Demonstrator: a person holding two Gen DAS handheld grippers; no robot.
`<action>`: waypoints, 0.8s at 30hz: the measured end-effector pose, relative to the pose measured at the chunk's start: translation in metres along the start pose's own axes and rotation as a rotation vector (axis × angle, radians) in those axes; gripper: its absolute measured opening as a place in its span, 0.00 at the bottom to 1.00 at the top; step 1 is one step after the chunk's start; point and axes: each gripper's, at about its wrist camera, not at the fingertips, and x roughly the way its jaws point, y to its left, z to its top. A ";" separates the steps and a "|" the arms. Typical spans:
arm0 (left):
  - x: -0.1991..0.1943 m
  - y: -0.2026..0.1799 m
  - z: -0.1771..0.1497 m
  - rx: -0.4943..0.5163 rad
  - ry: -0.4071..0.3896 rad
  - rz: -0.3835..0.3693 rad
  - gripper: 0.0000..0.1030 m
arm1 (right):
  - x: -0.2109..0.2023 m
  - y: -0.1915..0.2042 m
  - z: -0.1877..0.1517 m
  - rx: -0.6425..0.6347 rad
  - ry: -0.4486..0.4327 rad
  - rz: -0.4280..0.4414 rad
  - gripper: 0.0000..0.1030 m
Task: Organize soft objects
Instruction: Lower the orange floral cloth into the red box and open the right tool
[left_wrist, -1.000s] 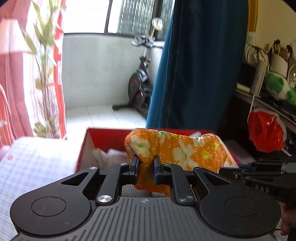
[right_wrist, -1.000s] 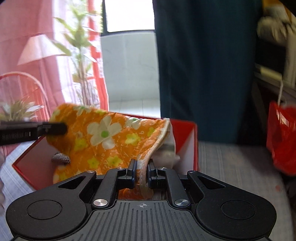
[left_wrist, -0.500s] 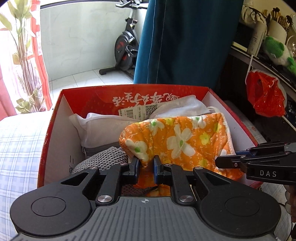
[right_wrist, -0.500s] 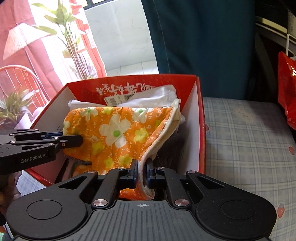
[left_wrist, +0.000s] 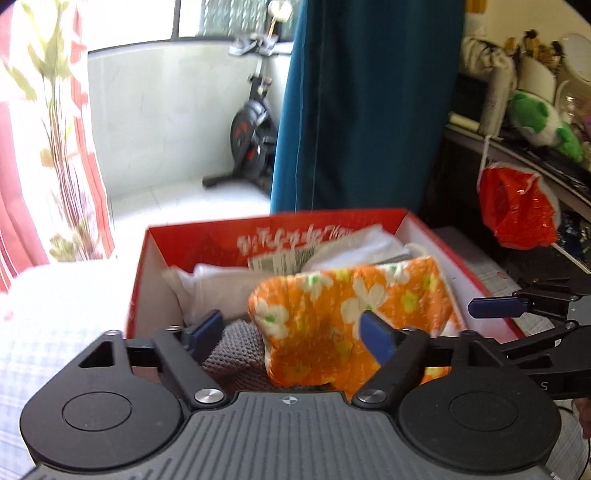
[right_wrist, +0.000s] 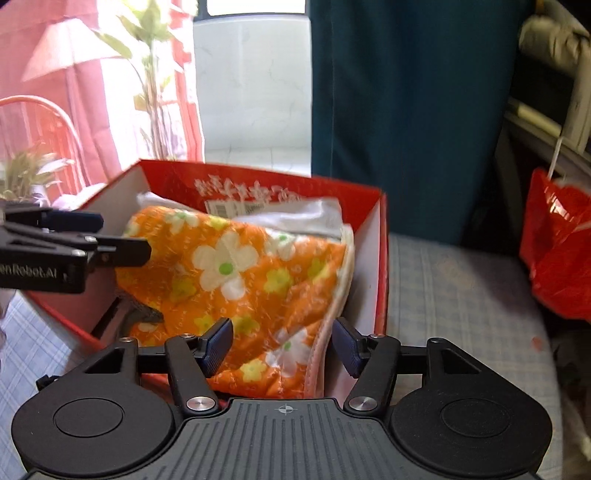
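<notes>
An orange cloth with white and yellow flowers (left_wrist: 354, 310) (right_wrist: 240, 273) lies folded inside a red cardboard box (left_wrist: 155, 258) (right_wrist: 384, 236), on top of white fabric (left_wrist: 218, 284) and a grey knitted piece (left_wrist: 236, 354). My left gripper (left_wrist: 291, 332) has its jaws opening wide; the cloth's near edge sits between them, and the pads stand clear of it. My right gripper (right_wrist: 280, 347) is opening too, its blue pads apart on either side of the cloth's white-trimmed edge. Each gripper shows at the side of the other's view.
The box rests on a pale checked bedcover (right_wrist: 461, 295). A red plastic bag (left_wrist: 517, 206) hangs off a cluttered shelf at the right. A teal curtain (left_wrist: 369, 110) hangs behind the box, an exercise bike (left_wrist: 255, 136) and a plant (right_wrist: 151, 92) beyond it.
Both grippers lowered the orange cloth into the box while shut on it, then let go; their jaws now stand apart and both have drawn back a little.
</notes>
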 end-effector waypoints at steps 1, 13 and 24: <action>-0.007 -0.002 -0.001 0.009 -0.018 0.007 0.94 | -0.006 0.000 -0.002 -0.003 -0.025 -0.003 0.63; -0.085 -0.015 -0.051 0.105 -0.072 0.055 1.00 | -0.073 0.012 -0.057 0.058 -0.223 0.105 0.99; -0.077 -0.003 -0.120 0.073 0.077 0.077 1.00 | -0.058 0.033 -0.109 0.067 -0.096 0.107 1.00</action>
